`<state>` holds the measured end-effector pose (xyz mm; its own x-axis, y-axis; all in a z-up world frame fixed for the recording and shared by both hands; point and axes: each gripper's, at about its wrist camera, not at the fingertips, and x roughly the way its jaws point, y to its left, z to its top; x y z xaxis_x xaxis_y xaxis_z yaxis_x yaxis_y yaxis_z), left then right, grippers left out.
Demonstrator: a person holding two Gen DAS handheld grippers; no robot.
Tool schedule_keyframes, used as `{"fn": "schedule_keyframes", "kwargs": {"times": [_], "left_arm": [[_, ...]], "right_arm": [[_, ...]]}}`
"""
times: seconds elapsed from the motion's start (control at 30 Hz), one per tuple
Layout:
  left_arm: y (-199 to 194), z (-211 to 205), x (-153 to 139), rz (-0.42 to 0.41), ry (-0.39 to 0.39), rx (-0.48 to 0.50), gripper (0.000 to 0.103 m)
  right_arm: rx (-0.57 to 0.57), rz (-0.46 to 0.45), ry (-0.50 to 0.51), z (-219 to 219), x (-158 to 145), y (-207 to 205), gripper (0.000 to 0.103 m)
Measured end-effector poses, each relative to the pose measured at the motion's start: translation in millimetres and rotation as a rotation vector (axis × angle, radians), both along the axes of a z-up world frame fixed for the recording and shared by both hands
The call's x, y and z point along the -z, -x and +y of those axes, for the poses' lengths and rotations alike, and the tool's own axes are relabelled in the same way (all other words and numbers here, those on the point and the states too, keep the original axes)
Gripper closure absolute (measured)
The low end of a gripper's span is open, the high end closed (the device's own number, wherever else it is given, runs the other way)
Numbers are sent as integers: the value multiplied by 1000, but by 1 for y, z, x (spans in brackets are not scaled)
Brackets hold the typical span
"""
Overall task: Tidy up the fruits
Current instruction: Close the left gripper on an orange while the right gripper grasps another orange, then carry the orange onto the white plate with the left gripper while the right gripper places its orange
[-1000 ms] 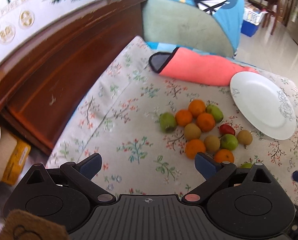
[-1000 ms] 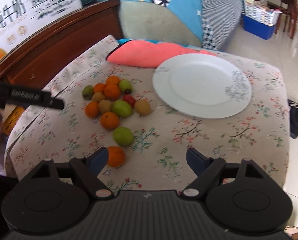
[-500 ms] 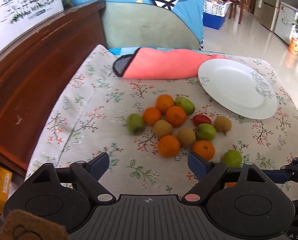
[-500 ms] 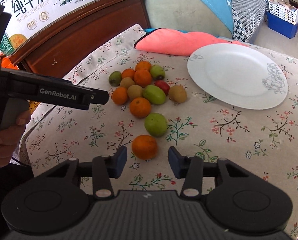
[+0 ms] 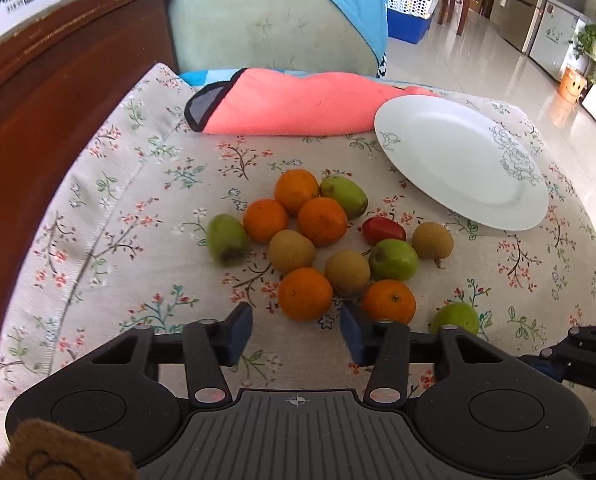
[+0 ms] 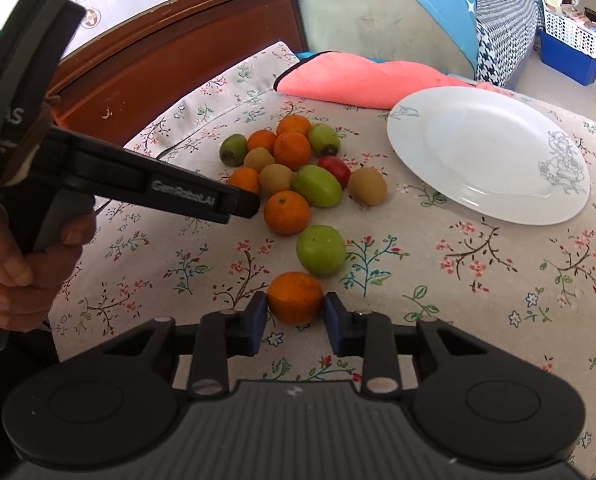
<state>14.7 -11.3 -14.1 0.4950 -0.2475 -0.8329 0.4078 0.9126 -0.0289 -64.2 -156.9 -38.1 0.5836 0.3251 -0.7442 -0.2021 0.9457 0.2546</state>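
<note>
The right gripper (image 6: 295, 316) has its jaws around an orange (image 6: 295, 297) lying apart from the main heap, nearest the camera. The jaws have just been closing, and both blue pads sit right against the fruit's sides; whether they truly press it or only touch is hard to judge, and the underside of the orange is hidden by its own bulk. Just ahead of this claw lies a green fruit (image 6: 321, 250), and beyond that the cluster of fruits (image 6: 294, 164) on the flowered cloth (image 6: 478, 280). Ahead and to the right sits the white plate (image 6: 486, 152), bare, its far edge touching a pink towel (image 6: 358, 80).

The left gripper (image 5: 296, 334) has also just been closing its jaws; they stand partly apart with only cloth between them. Just beyond the fingertips lies a second orange (image 5: 305, 294), close to the gap but not within it. A third orange (image 5: 390, 301) sits behind the right finger, partly covered by it. Seen from the right wrist camera, this gripper's near end is blurred and cut off by the frame edge, a person's hand (image 6: 30, 256) wrapped around its handle
</note>
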Motion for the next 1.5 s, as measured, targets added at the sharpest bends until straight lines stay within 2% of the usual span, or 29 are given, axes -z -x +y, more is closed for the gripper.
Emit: {"fn": "schedule_keyframes", "kwargs": {"times": [0.1, 0.17, 0.83, 1.17, 1.5], "left_arm": [[-2, 0, 2, 7, 29, 1, 73], [-2, -2, 3, 6, 32, 2, 76], [0, -5, 0, -45, 42, -10, 76], [10, 2, -25, -77, 63, -46, 76], [10, -4, -38, -87, 90, -62, 76]], "right_arm": [[1, 1, -2, 0, 0, 0, 72], [3, 5, -8, 0, 0, -1, 73], [18, 19, -43, -5, -2, -2, 73], [42, -8, -83, -15, -16, -2, 73], [51, -18, -123, -21, -28, -3, 73]]}}
